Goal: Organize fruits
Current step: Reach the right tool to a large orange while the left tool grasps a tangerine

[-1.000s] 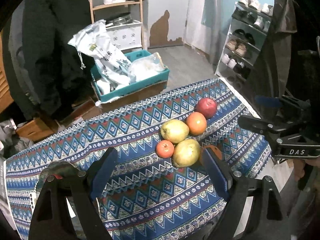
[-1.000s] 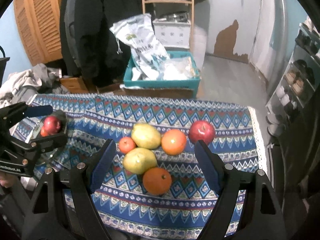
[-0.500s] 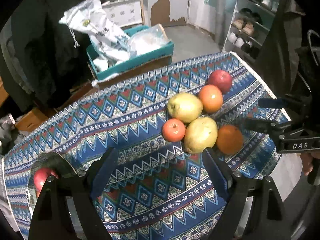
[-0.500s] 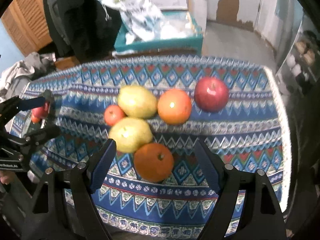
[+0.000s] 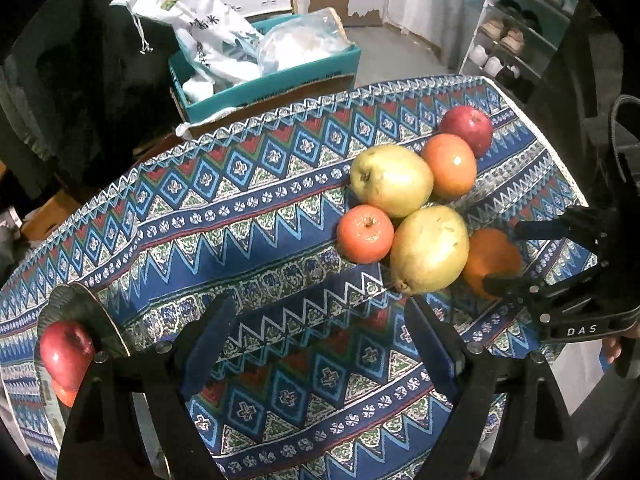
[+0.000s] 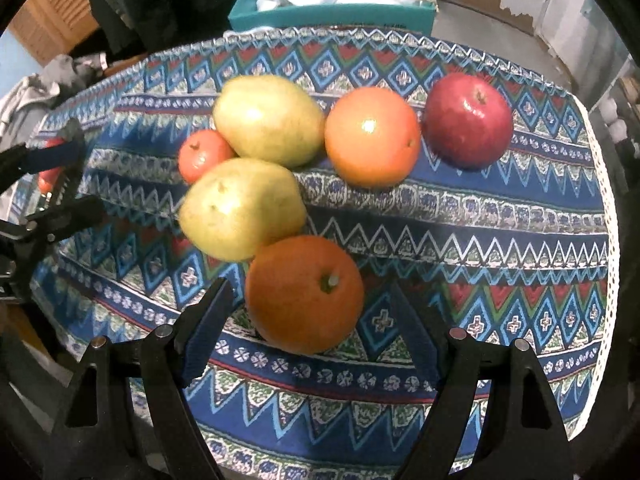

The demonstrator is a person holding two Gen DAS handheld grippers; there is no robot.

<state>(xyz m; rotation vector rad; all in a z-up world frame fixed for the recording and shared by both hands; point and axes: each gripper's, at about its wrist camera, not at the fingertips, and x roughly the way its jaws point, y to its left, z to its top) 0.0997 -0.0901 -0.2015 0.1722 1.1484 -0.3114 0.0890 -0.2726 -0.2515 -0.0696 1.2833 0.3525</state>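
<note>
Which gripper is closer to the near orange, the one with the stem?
Right. The right gripper is open, straddling the orange. The left gripper is off beside the pears, over bare tablecloth.

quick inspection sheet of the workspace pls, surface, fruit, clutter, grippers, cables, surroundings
surface: table under a patterned blue tablecloth, lying flat.
job's things: two pears, two oranges, a small orange-red fruit and a red apple clustered on the cloth; a dark plate at the table's left end holds another red apple.
clutter: nothing seen on the cloth besides fruit.
grippers: right gripper open, straddling the nearer orange without touching; left gripper open over bare cloth.
cables: nothing seen.
surroundings: teal box of bags behind the table, shoe rack.
</note>
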